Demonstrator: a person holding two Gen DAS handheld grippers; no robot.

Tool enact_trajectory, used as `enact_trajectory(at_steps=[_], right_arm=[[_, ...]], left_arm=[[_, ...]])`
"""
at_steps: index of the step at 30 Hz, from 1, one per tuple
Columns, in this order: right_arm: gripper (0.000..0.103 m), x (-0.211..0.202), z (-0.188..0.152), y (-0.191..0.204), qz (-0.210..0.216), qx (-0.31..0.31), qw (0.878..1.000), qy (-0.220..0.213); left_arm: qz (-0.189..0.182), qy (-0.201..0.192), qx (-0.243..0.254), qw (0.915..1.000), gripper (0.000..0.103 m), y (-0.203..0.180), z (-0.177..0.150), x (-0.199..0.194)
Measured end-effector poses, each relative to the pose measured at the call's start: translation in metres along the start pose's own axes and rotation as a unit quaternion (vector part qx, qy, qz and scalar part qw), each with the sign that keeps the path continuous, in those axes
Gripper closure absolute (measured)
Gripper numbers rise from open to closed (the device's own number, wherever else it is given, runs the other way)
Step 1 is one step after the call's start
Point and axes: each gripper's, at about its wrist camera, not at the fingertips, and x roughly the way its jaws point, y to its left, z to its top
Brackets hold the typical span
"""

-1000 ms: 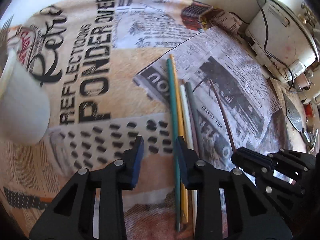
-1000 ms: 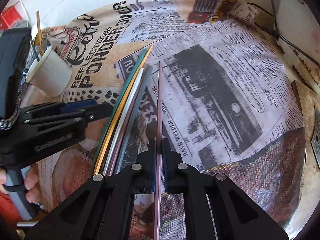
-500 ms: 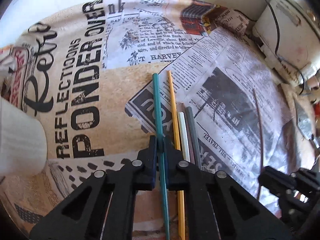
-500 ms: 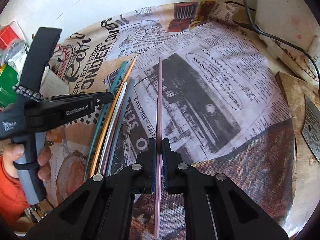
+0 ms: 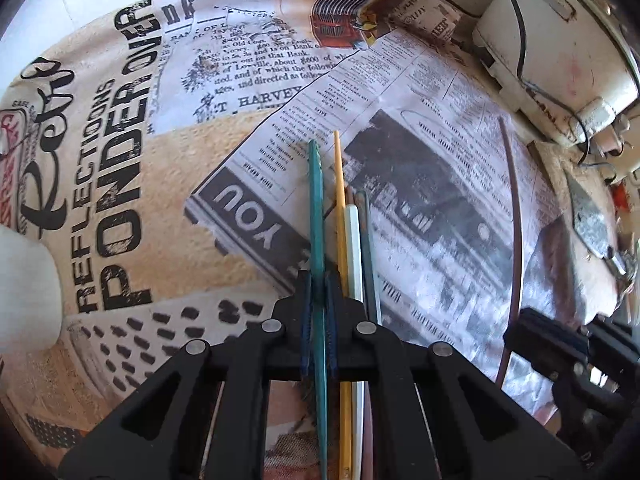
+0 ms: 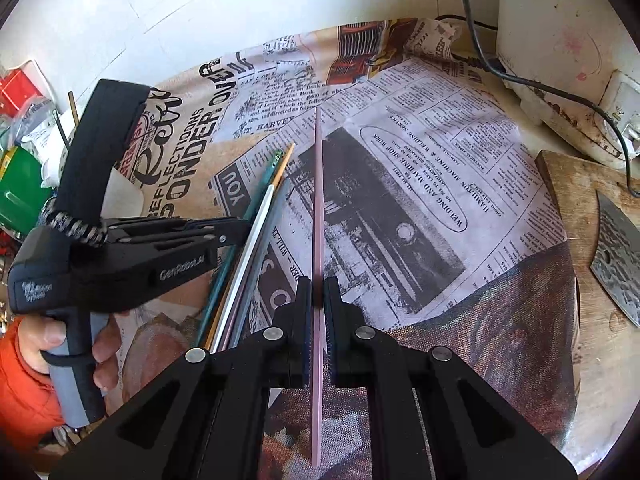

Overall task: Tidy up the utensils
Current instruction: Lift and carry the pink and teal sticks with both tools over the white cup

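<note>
Several coloured chopsticks lie side by side on the newspaper-print tablecloth (image 5: 168, 184). My left gripper (image 5: 318, 292) is shut on the teal chopstick (image 5: 316, 208), the leftmost of the bundle. Beside it lie a yellow chopstick (image 5: 340, 200), a white one (image 5: 354, 248) and a grey one (image 5: 370, 248). My right gripper (image 6: 318, 296) is shut on a pink chopstick (image 6: 318, 200), which it holds apart to the right of the bundle. The same pink chopstick (image 5: 516, 220) shows in the left wrist view. The left gripper (image 6: 228, 236) appears at the left of the right wrist view.
A white cup (image 5: 24, 288) stands left of the bundle. At the back right is a white appliance (image 6: 560, 40) with a black cable. A wooden board (image 6: 580, 216) with a cleaver (image 6: 620, 256) lies at the right. A hand (image 6: 48, 340) with an orange sleeve holds the left gripper.
My left gripper, open a second ago, has moved onto the teal chopstick and shut on it. The right gripper has carried the pink chopstick up and away from the bundle.
</note>
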Motion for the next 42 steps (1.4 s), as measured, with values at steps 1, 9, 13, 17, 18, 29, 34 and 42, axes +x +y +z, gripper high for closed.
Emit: enact_trajectory(at_steps=[1, 9, 13, 17, 18, 29, 34, 42], right_arm=[[0.097, -0.001, 0.000, 0.000, 0.000, 0.001, 1.000, -0.002], [0.097, -0.013, 0.002, 0.001, 0.002, 0.010, 1.000, -0.018], [0.097, -0.023, 0.005, 0.006, 0.003, 0.006, 1.000, -0.031], [0.097, -0.032, 0.008, 0.014, 0.008, 0.001, 0.999, -0.044], [0.097, -0.033, 0.009, 0.014, 0.008, -0.001, 0.999, -0.047], [0.098, -0.054, 0.012, 0.049, 0.014, -0.027, 0.996, -0.081], [0.098, -0.064, 0.017, 0.063, 0.019, -0.044, 0.994, -0.102], [0.098, -0.084, 0.034, 0.097, 0.026, -0.074, 0.988, -0.136]], left_arm=[[-0.006, 0.003, -0.005, 1.0000, 0.098, 0.001, 0.003, 0.001], [0.001, 0.010, 0.031, 0.9995, 0.099, -0.011, 0.013, 0.007], [0.007, -0.001, 0.028, 0.9996, 0.099, -0.011, 0.009, -0.001], [0.008, -0.036, 0.023, 0.9991, 0.099, -0.006, 0.003, -0.029], [0.006, -0.046, 0.019, 0.9987, 0.099, -0.006, 0.001, -0.036], [0.019, -0.157, -0.019, 0.9873, 0.099, 0.020, -0.021, -0.124], [0.033, -0.203, -0.030, 0.9782, 0.099, 0.035, -0.025, -0.157], [0.045, -0.267, -0.047, 0.9614, 0.099, 0.063, -0.031, -0.208]])
